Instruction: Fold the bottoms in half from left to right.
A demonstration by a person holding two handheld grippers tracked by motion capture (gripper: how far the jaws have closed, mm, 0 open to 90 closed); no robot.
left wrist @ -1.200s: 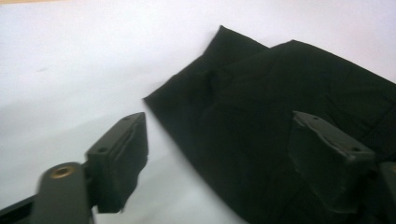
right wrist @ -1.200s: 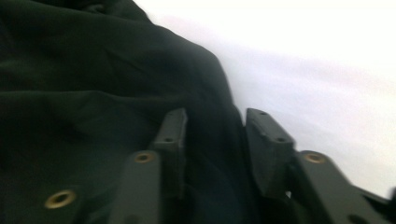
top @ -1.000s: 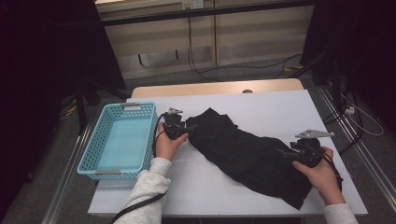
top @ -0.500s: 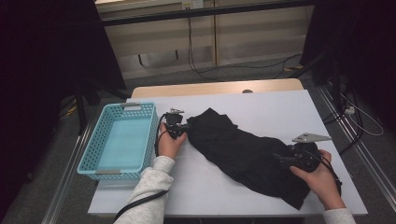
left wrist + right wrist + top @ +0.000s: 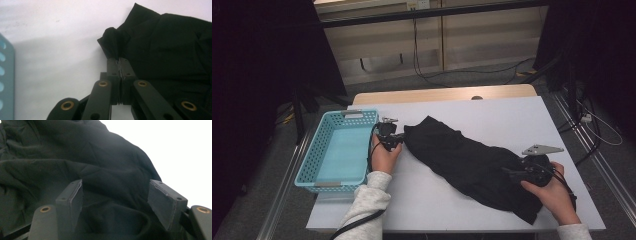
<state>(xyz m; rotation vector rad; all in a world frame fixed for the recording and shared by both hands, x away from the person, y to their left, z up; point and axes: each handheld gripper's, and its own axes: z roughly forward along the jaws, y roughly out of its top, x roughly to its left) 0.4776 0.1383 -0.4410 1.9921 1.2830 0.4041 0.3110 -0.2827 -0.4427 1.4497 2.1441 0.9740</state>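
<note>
A black garment (image 5: 472,160) lies crumpled and slanted across the white table (image 5: 512,115). My left gripper (image 5: 399,140) is at the garment's near-left corner, next to the basket. In the left gripper view its jaws (image 5: 119,60) are shut on a pinched fold of the black garment (image 5: 170,45). My right gripper (image 5: 512,174) rests at the garment's lower right end. Its jaws (image 5: 116,187) stand open and have just been opening a little. The black garment (image 5: 75,157) lies between and under its pads, which do not press on it.
A light blue perforated basket (image 5: 307,165) with nothing in it stands at the table's left edge, close to my left hand. Cables run over the floor behind the table. Bare white tabletop lies beyond and in front of the garment.
The left gripper's jaws have closed on the garment's corner and the hand has shifted slightly. The right hand has stayed at the garment's lower right end.
</note>
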